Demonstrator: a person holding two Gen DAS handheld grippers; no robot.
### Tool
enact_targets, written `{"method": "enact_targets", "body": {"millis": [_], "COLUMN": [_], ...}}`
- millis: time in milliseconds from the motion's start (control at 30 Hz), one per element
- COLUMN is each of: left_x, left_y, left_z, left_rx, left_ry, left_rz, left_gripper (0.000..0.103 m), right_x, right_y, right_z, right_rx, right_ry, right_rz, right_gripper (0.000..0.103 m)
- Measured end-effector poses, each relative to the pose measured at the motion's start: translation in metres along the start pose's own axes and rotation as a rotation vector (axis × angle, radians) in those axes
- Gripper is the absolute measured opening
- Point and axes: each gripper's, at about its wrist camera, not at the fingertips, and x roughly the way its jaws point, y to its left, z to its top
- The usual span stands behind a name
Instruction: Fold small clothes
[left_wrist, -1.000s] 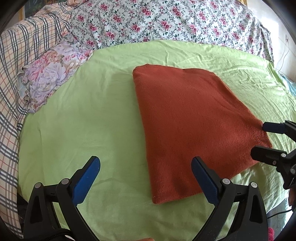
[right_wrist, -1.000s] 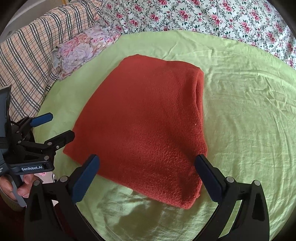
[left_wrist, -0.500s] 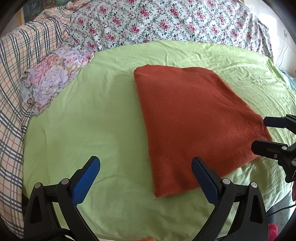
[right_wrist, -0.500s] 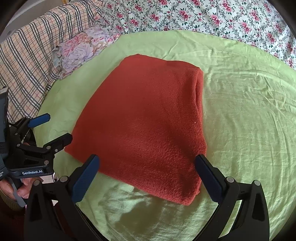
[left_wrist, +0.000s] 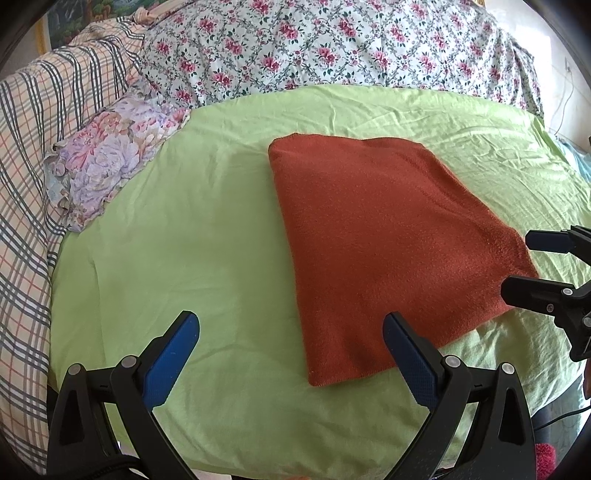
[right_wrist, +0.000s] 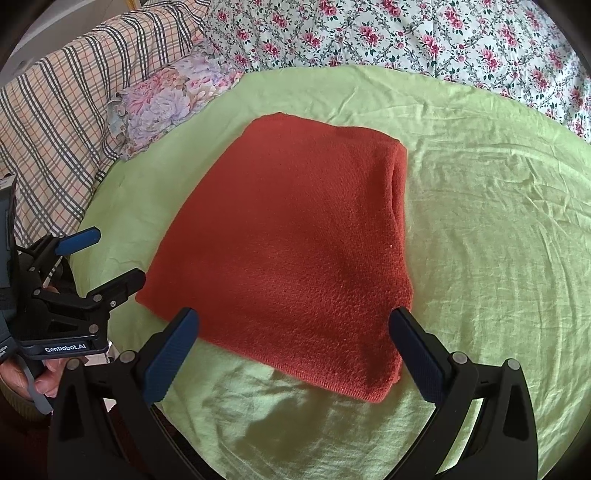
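A rust-red knitted garment (left_wrist: 380, 236) lies folded flat in a rough rectangle on the lime-green sheet (left_wrist: 192, 236); it also shows in the right wrist view (right_wrist: 295, 251). My left gripper (left_wrist: 291, 332) is open and empty, hovering near the garment's near left corner. My right gripper (right_wrist: 291, 328) is open and empty, its jaws spread over the garment's near edge. The right gripper shows at the right of the left wrist view (left_wrist: 517, 262), and the left gripper at the left of the right wrist view (right_wrist: 114, 254), both beside the garment's near corners.
A floral quilt (left_wrist: 332, 48) lies across the back. A plaid blanket (left_wrist: 26, 155) and a purple flowered pillow (left_wrist: 107, 158) sit at the left. The sheet's front edge (right_wrist: 295, 454) drops off near me.
Both grippers have drawn back slightly from the garment toward the front edge. The garment has not moved and stays folded.
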Motion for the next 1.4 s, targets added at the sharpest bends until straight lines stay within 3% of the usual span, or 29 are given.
{"method": "enact_targets", "body": {"millis": [1400], "left_x": [0.007], "left_y": [0.003], "left_z": [0.01], "left_rx": [0.023], "left_ry": [0.007], "left_rz": [0.004], "left_gripper": [0.1], "right_x": [-0.005], "right_y": [0.003], "right_z": [0.016], "right_rx": [-0.012], "right_ry": [-0.021], "right_rz": [-0.004], "right_gripper": [0.102]}}
